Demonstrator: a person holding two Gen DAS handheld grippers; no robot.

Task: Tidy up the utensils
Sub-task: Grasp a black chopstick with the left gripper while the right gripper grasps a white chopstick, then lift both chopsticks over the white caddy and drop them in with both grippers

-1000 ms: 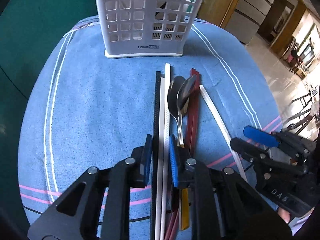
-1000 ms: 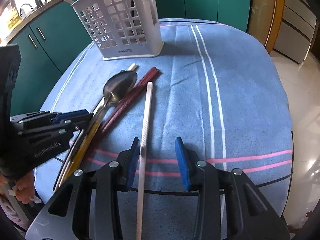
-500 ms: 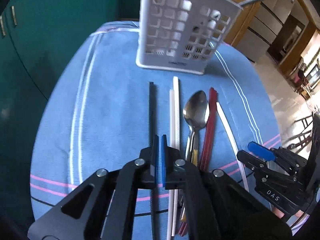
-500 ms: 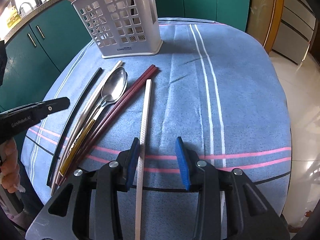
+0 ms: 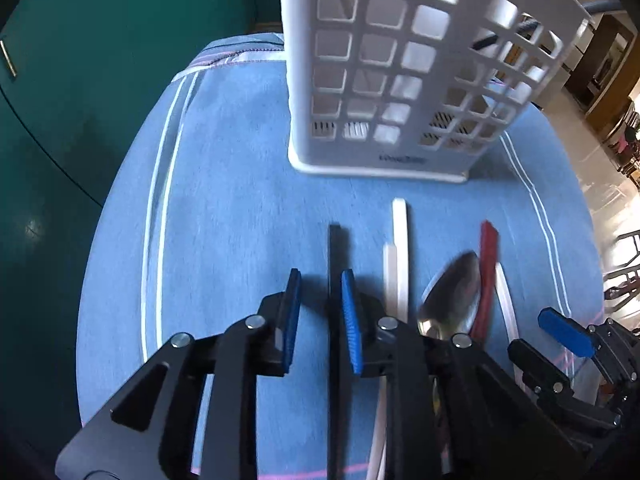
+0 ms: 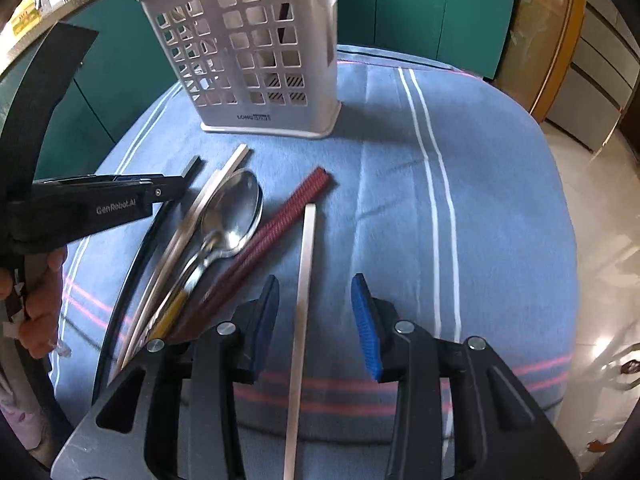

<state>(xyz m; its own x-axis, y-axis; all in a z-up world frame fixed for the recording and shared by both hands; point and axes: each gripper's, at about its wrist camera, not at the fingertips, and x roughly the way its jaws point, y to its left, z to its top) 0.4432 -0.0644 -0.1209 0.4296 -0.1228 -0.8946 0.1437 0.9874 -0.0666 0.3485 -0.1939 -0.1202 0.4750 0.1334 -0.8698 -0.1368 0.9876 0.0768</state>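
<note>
A white slotted utensil basket [image 5: 404, 76] stands at the far side of the blue cloth; it also shows in the right wrist view [image 6: 256, 56]. Utensils lie in a row: a black chopstick [image 5: 335, 252], two white chopsticks [image 5: 398, 248], metal spoons [image 5: 452, 300], dark red chopsticks [image 5: 486, 272] and one more white chopstick [image 6: 302, 300]. My left gripper [image 5: 320, 320] is open, low over the cloth, with the black chopstick lying between its fingers. My right gripper [image 6: 314, 324] is open, its fingers either side of the lone white chopstick.
The round table's blue striped cloth [image 6: 460, 208] drops off at the edges on all sides. Teal cabinets [image 6: 420, 8] stand behind the table. A tiled floor [image 6: 600, 208] lies to the right. The left gripper's body [image 6: 96, 208] shows beside the utensils.
My left gripper was shut half a second ago and has opened. It has moved forward toward the basket along the black chopstick. My right gripper has stayed put and open.
</note>
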